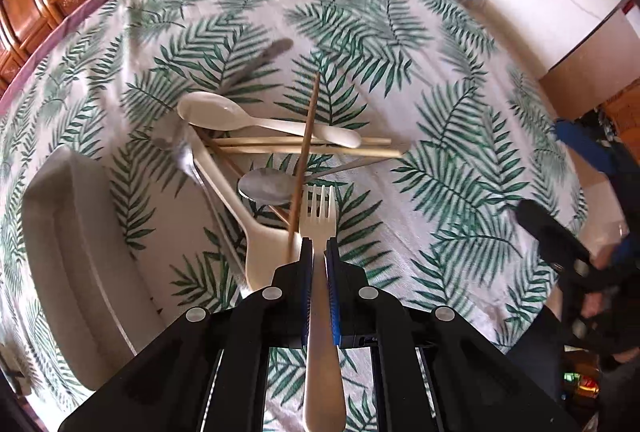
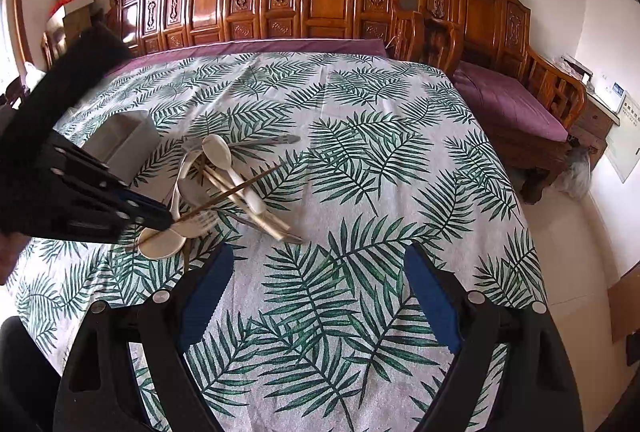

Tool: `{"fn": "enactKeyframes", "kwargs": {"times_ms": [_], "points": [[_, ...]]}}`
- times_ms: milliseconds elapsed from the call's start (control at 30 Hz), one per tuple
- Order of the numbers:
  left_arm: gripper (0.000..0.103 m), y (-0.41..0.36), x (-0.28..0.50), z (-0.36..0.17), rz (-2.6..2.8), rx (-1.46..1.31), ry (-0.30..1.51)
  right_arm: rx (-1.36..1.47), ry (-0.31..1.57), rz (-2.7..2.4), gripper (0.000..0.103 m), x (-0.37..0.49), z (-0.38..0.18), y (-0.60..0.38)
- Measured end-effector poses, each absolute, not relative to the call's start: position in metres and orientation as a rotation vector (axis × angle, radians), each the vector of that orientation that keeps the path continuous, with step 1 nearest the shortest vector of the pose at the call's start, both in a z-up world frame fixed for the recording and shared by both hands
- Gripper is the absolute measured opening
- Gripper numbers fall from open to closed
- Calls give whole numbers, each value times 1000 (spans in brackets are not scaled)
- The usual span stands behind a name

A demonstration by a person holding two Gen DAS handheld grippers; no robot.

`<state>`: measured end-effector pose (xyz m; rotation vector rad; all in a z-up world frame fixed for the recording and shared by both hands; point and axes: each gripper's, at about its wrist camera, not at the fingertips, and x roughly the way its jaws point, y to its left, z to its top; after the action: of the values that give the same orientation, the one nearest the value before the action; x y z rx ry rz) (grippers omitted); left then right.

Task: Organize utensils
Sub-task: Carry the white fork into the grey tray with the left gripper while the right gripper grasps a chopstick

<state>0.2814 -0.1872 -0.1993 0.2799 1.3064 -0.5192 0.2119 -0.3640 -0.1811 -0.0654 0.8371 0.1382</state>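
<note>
Two cream spoons (image 1: 224,117), one metal spoon (image 1: 266,185), a blurred grey utensil and perhaps four chopsticks (image 1: 312,147) lie heaped on the leaf-print tablecloth (image 1: 440,135) beside a grey tray (image 1: 76,232). The left gripper (image 1: 319,252) points steeply down over the heap, clamped on one cream fork (image 1: 320,216), a brown chopstick (image 1: 306,147) leaning against it. The right gripper (image 2: 318,264) hangs wide and empty over bare cloth nearby.

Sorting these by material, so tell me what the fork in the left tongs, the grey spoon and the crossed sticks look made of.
Fork: cream, matte, evenly coloured, so it looks like plastic or a wheat-straw composite; hard to say which.
Grey spoon: silvery bowl with a soft sheen, likely stainless steel.
Pale chopsticks: tan and dull, probably bamboo or wood.
Dark chopstick: brown, thin, seemingly darker wood.
</note>
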Motion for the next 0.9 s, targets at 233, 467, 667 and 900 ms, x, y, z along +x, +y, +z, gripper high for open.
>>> {"fn": "enactKeyframes", "kwargs": {"times_ms": [233, 467, 667, 900], "points": [[6, -172, 263, -170, -534, 215, 1229, -79, 837, 147, 89, 215, -178, -350], [6, -139, 254, -153, -489, 173, 1146, -40, 869, 198, 82, 234, -187, -328], [6, -105, 255, -143, -450, 136, 1082, 16, 929, 245, 67, 265, -200, -304], [6, -70, 259, -135, -407, 104, 1032, 62, 1003, 260, 56, 299, -219, -277]]}}
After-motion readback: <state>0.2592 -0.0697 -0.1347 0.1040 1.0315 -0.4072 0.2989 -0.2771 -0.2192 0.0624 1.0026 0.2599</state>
